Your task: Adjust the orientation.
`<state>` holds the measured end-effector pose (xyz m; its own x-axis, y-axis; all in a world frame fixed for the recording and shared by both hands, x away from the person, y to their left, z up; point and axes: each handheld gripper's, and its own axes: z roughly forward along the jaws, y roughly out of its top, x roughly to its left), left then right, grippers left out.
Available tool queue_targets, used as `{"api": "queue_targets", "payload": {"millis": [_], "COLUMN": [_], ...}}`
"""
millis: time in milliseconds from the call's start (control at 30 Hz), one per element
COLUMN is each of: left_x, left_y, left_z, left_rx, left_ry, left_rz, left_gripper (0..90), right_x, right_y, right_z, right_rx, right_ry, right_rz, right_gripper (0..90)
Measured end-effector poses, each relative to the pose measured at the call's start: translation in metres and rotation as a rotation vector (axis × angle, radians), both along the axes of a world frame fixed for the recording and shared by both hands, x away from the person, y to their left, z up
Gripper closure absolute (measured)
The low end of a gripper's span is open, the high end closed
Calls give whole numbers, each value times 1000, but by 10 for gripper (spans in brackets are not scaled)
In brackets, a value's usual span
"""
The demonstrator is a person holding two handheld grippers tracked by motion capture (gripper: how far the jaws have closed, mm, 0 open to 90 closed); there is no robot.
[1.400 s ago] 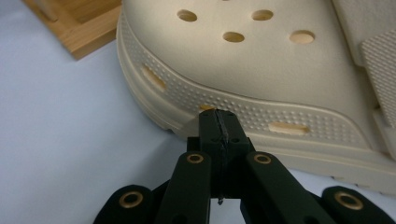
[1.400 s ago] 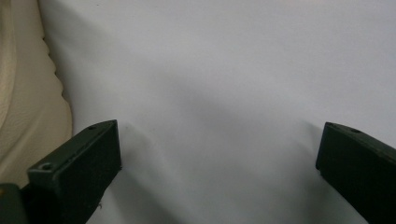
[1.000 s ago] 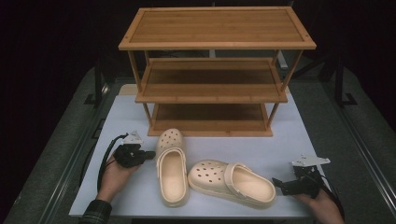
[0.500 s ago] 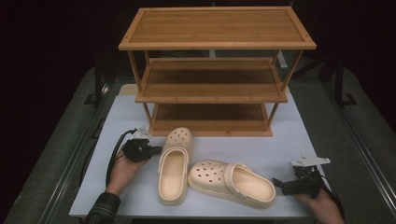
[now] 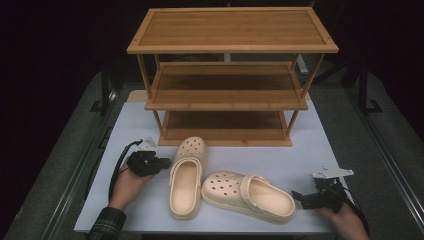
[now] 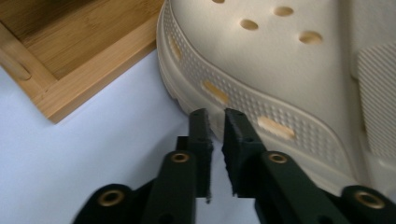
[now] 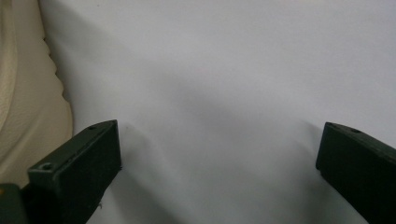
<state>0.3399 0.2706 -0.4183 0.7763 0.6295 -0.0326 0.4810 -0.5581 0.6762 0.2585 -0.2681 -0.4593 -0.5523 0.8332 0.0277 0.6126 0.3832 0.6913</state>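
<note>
On my left, the left hand [image 5: 131, 181] comes in from the bottom edge with a plaid cuff showing, forearm angled up and inward, and it holds the left gripper [image 5: 161, 163] low over the white table top [image 5: 320, 150], pointing across toward the upright clog [image 5: 186, 176]. In the left gripper view I see my two black jaws standing a narrow slit apart, having just eased open from pressed together, with nothing between them; their tips sit right at the ribbed sole edge of that clog [image 6: 299, 70], and I cannot tell whether they touch it. This clog lies sole down, its long axis running away from me, holed toe toward the wooden rack [image 5: 227, 87] and nearly meeting the bottom shelf, heel opening toward my side. Just to its right lies the second clog [image 5: 247, 195], turned across the table: long axis left to right and slightly slanted, toe touching or just beside the first clog's flank, heel toward the right. Further right, the right hand [image 5: 345, 220] rests at the table's near corner, holding the right gripper [image 5: 299, 197] level and aimed left at that clog's heel, close but apart. In the right gripper view my jaws are spread wide over bare table, with the cream heel [image 7: 23, 107] at the left edge.
</note>
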Motion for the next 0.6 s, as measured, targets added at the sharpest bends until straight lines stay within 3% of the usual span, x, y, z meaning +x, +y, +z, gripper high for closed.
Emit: {"api": "queue_targets", "payload": {"millis": [133,233,300,367,500,600], "left_x": [-7,-18,-23,-29,-40,-51], "left_y": [7,16,23,30,41,48], "left_z": [0,-1,0,0,-4,-9], "left_rx": [11,35,43,46,54,76], "left_ry": [5,-13,-8,-28,1,14], "left_rz": [17,39,63,98,146,149], "left_gripper": [572,445,341,248,15,0], "right_x": [0,0,0,0,0,0], "right_y": [0,0,0,0,0,0], "right_z": [0,0,0,0,0,0], "right_rx": [-1,-1,-3,-1,-2,-1], "right_ry": [-1,-2,0,0,1,2], "right_rz": [1,1,2,1,1,0], "right_gripper": [0,0,0,0,0,0]}}
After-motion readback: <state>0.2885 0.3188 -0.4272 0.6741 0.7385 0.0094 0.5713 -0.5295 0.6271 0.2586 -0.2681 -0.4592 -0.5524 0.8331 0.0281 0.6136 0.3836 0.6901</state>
